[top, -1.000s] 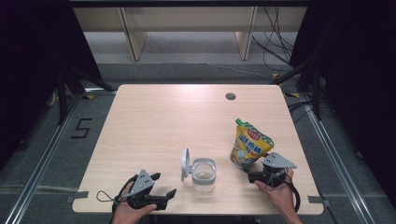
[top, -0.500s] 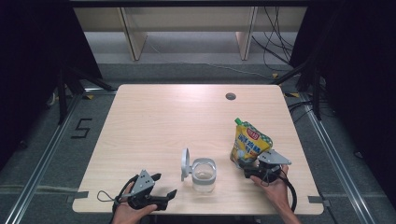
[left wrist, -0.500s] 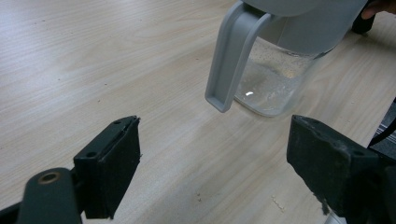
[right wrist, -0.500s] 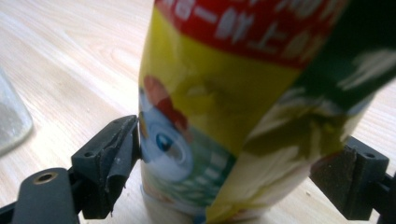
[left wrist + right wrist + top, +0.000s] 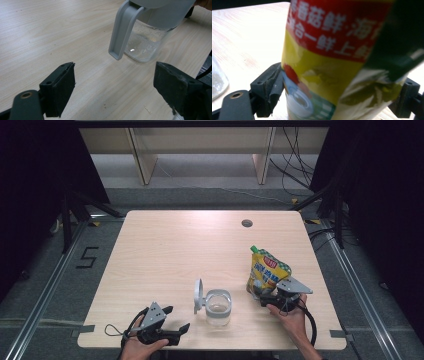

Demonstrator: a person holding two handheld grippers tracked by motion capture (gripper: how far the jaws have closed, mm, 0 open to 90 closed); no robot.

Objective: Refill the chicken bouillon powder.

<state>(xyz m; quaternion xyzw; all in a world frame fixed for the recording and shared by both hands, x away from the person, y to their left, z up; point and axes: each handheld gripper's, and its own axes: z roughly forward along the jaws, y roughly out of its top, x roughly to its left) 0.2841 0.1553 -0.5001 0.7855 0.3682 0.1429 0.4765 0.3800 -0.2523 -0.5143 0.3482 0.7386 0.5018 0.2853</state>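
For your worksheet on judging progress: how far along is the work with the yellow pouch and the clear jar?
Done: the clear glass jar stands open, its grey flip lid up. In hand: the right gripper has its jaws around the base of the yellow spouted seasoning pouch, which stands upright on the wooden table. Left: the pouch is not over the jar yet; the left gripper waits open nearby.

Glossy printed plastic pouch (image 5: 329, 62) between matt black rubbery fingers (image 5: 270, 90); clear glass jar (image 5: 147, 42) with smooth grey plastic lid on pale wood-grain surface (image 5: 50, 32).
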